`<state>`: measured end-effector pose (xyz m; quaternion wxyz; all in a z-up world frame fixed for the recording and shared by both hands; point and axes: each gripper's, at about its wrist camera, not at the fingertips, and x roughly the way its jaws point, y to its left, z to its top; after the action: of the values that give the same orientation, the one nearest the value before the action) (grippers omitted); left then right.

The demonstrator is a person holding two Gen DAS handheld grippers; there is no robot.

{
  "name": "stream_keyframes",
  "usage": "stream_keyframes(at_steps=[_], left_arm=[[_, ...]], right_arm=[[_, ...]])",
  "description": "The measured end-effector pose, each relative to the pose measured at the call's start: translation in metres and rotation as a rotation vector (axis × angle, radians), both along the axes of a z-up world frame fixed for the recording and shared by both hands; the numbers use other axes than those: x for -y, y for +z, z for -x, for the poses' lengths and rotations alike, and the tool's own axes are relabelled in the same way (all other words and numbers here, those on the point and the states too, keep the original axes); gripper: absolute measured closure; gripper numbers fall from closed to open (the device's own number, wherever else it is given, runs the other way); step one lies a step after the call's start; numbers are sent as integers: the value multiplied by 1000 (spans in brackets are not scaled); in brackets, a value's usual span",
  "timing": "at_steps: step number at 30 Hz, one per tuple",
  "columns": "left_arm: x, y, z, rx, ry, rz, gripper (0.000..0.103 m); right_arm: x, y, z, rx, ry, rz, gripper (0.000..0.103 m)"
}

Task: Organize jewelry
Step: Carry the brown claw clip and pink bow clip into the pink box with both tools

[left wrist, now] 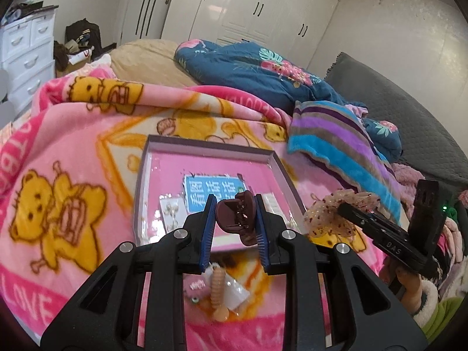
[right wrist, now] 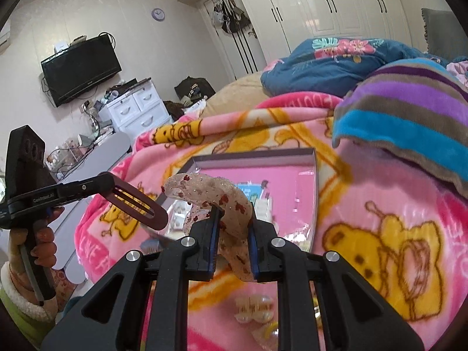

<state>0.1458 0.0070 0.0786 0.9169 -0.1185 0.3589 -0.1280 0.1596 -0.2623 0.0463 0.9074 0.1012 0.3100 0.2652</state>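
Note:
My left gripper (left wrist: 234, 207) is shut on a dark red claw hair clip (left wrist: 236, 216), held just above the near edge of a shallow pink box (left wrist: 204, 163) on the bed. My right gripper (right wrist: 232, 219) is shut on a sheer beige scrunchie with red dots (right wrist: 222, 201), held above the same box (right wrist: 298, 172). The scrunchie also shows in the left wrist view (left wrist: 336, 210), right of the box. Earring cards (left wrist: 172, 210) and a blue label lie in the box. A peach hair clip and small packets (left wrist: 219, 295) lie below my left gripper. A pearly claw clip (right wrist: 253, 307) lies below my right gripper.
The box sits on a pink bear-print blanket (left wrist: 67, 193). A striped fleece (left wrist: 345, 146) and a blue floral quilt (left wrist: 248, 70) are piled behind it. White drawers (left wrist: 23, 55) stand left of the bed. Wardrobes line the far wall.

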Motion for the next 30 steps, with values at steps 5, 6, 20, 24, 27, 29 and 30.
stream_keyframes(at_steps=[5,6,20,24,27,29,30], left_arm=[[0,3,-14,9,8,5,86],[0,3,-17,10,10,10,86],[17,-7,-45,5,-18,49,86],[23,-16,-53,-11,-32,55,86],[29,-24,-59,-25,-46,59,86],[31,-28,-62,-31,-55,63,86],[32,-30,-63,-35,-59,65,86]], right_arm=[[-1,13,-10,39,-9,-8,87],[-2,14,-12,43,-10,-7,87],[4,15,-48,49,-66,-13,87],[6,11,-61,41,-87,-7,87],[6,7,-70,32,-99,7,87],[6,2,-78,20,-105,12,87],[5,0,-81,15,-108,17,87]])
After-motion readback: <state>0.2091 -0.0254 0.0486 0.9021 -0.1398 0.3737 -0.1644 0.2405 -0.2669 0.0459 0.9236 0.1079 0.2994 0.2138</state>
